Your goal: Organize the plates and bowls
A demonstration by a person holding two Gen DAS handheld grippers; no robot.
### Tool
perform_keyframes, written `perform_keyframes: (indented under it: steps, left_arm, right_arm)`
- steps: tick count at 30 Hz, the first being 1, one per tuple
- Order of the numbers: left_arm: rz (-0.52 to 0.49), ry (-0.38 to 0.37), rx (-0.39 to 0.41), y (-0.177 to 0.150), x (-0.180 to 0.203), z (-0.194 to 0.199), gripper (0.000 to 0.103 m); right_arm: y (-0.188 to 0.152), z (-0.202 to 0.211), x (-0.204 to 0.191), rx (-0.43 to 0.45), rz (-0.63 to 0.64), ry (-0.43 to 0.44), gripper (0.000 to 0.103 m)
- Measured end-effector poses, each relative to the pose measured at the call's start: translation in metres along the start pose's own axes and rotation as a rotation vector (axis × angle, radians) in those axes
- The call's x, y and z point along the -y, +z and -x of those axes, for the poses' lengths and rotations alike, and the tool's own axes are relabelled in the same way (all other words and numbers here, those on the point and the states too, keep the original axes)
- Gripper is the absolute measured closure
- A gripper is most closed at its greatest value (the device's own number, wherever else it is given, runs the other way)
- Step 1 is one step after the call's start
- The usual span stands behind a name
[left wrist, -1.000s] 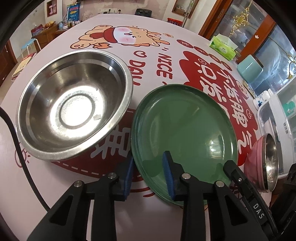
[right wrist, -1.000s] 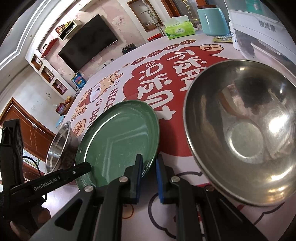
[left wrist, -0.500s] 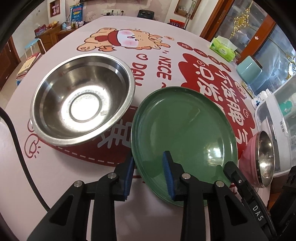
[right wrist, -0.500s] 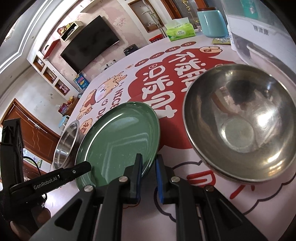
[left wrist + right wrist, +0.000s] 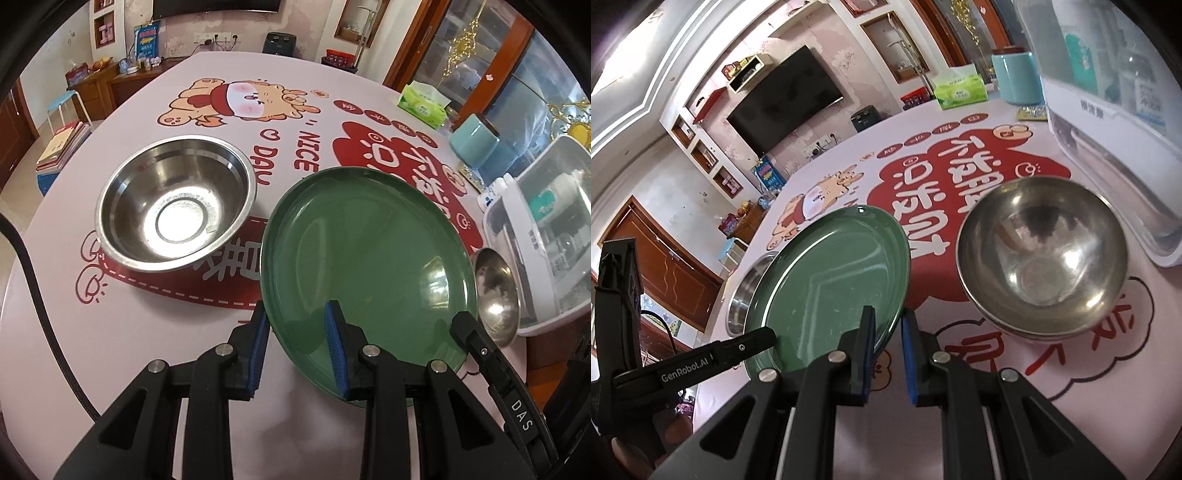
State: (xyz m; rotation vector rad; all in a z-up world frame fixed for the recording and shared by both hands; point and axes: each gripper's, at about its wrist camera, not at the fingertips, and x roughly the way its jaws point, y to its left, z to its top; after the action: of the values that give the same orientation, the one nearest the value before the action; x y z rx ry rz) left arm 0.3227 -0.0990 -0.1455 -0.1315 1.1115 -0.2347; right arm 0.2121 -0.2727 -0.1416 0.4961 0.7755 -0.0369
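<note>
Table (image 5: 155, 332) mid-span: we clamp plate (image 5: 369, 258) near rim, left gripper (image 5: 295, 350) and right gripper (image 5: 888, 354) both pinching, two grips keeping it steady above cloth, between bowls.

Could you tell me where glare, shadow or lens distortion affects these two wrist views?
Left wrist view: bright glare fills the bottom of the wide steel bowl, and black fisheye corners frame the picture. Right wrist view: the green plate reflects pale streaks, and the wall and ceiling lines bow.
</note>
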Motion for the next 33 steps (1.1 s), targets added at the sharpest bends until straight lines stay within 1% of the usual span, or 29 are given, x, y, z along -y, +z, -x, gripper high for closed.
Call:
perform_keyframes:
  steps: [12,16,20,33]
  left_arm:
    - [-0.034,-0.027,0.04,-0.025,0.007,0.055,0.076]
    - [-0.043,-0.035,0.053,-0.035,0.01,0.073,0.076]
    - [-0.051,-0.043,0.07,-0.047,0.012,0.091,0.076]
    - [-0.092,-0.069,0.116,-0.101,0.022,0.145,0.076]
  right_arm:
    - [-0.009,0.054,-0.009,0.064,0.024,0.015,0.09]
    - [-0.016,0.072,-0.015,0.086,0.069,0.003,0.09]
    - [-0.023,0.089,-0.015,0.096,0.058,0.017,0.09]
    - [-0.051,0.146,-0.02,0.134,0.11,0.015,0.09]
